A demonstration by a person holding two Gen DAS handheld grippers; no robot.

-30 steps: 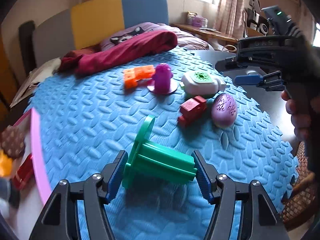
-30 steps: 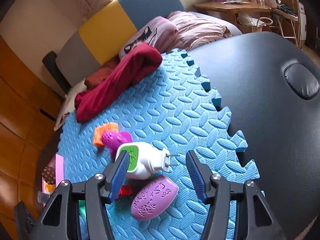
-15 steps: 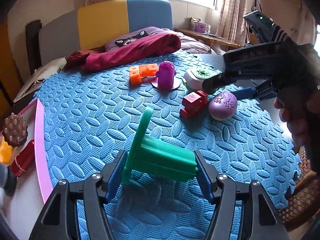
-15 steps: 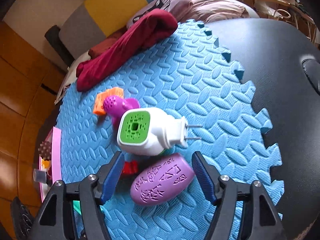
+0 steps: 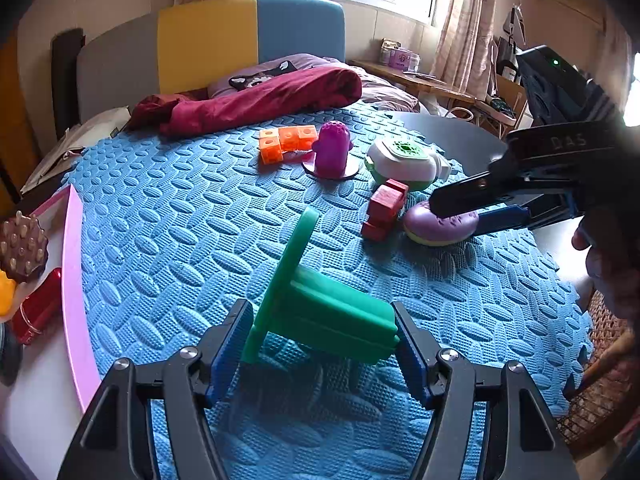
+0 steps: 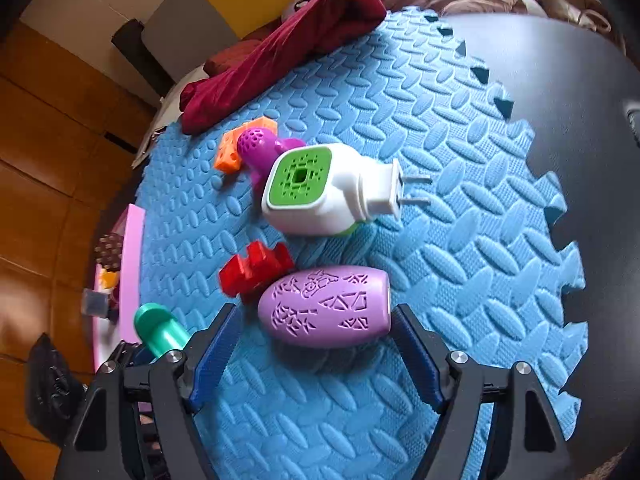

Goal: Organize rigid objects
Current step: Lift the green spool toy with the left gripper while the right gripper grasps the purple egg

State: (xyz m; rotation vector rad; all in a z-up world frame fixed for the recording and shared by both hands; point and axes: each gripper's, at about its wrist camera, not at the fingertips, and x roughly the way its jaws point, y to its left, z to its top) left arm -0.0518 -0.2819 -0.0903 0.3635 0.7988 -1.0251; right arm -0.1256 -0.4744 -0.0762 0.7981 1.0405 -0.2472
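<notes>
Left gripper (image 5: 323,344) sits low over the blue foam mat (image 5: 168,240), jaws spread around the green flanged piece (image 5: 320,308); the piece lies on its side between the pads, flange toward the left pad, its end right against the right pad, though whether either pad presses it I cannot tell. Beyond it, ahead and to the right, the red block (image 5: 384,208) rests on the mat. Off to the left of this gripper runs the pink tray (image 5: 74,280).

Right gripper (image 6: 314,354) is spread wide around the purple egg-shaped case (image 6: 326,306); the case lies between the blue pads, a gap showing on the left side, the right pad just beside its flat end. Straight ahead of that gripper sits the white and green plug-in unit (image 6: 320,192), prongs pointing right; further ahead to the left stand the purple cactus toy (image 6: 260,146) and the orange blocks (image 6: 228,156).
</notes>
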